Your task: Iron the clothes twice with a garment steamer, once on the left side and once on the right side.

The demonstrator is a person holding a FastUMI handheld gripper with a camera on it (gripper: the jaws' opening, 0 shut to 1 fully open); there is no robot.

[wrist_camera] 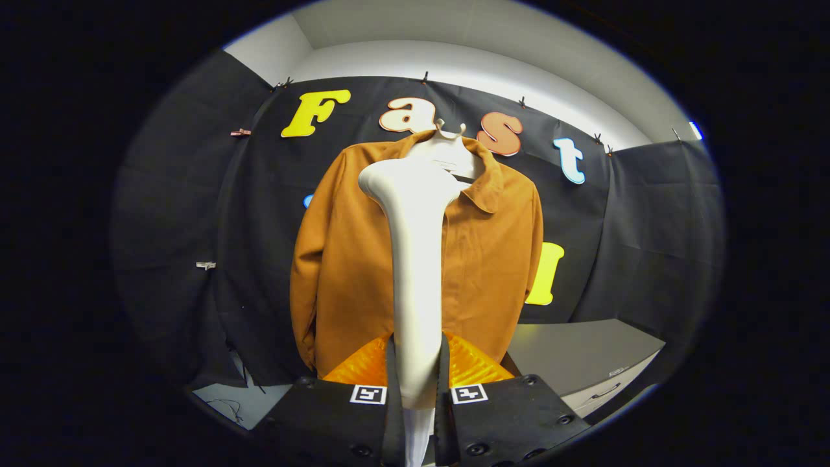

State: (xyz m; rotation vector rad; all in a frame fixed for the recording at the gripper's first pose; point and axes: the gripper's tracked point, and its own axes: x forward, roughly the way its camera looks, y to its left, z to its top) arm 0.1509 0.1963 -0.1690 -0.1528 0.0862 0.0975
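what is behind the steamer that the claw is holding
An orange jacket on a white hanger hangs behind the steamer, which the claw grips; the steamer covers the jacket's centre front.

steamer (415, 259) hiding jacket (493, 259) front, jacket hem behind claw (417, 370)

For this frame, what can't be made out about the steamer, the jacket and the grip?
- Garment steamer: nozzle face turned away toward the jacket; contact with the cloth unclear.
- Jacket: front centre hidden behind the steamer.
- Hanger: mostly covered by the collar.
- Gripper: shut on the steamer's handle, whose lower end is cut off.
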